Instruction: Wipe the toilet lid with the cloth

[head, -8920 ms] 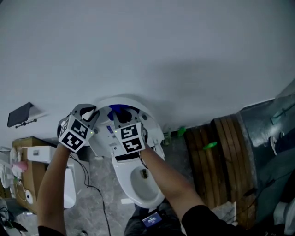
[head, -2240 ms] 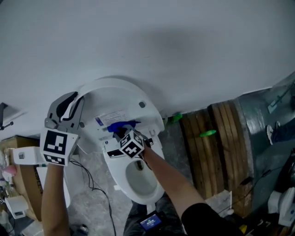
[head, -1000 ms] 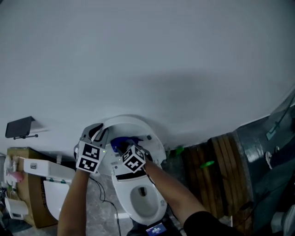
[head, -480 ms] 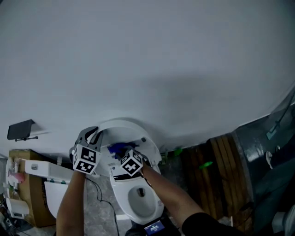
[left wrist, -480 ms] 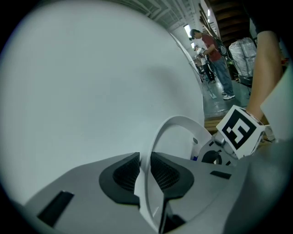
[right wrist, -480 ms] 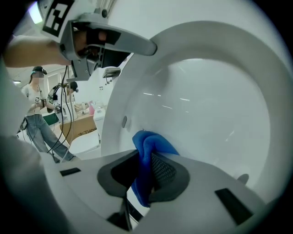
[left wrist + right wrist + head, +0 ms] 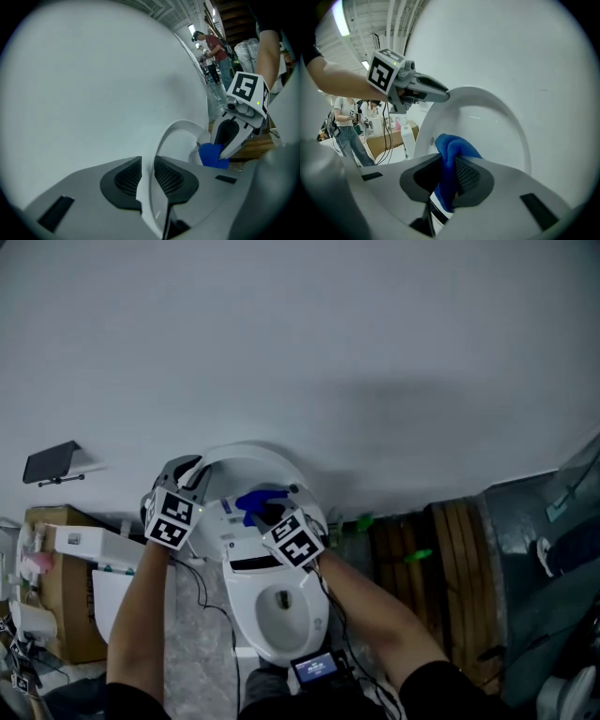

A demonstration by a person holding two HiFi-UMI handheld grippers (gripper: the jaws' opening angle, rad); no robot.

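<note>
The white toilet lid stands raised against the wall. My left gripper is shut on the lid's left rim, which runs between its pads in the left gripper view. My right gripper is shut on a folded blue cloth and holds it against the lid's inner face. In the right gripper view the cloth bulges out of the right gripper, with the lid behind it and the left gripper on the rim. The left gripper view shows the left gripper and the cloth.
The toilet bowl lies below the lid. A cardboard box and a white unit stand at the left. Wooden pallets lie at the right. A small screen device sits near the bowl's front. People stand far off.
My right gripper has moved up and to the right across the lid with the blue cloth. My left gripper keeps its hold on the lid's rim.
</note>
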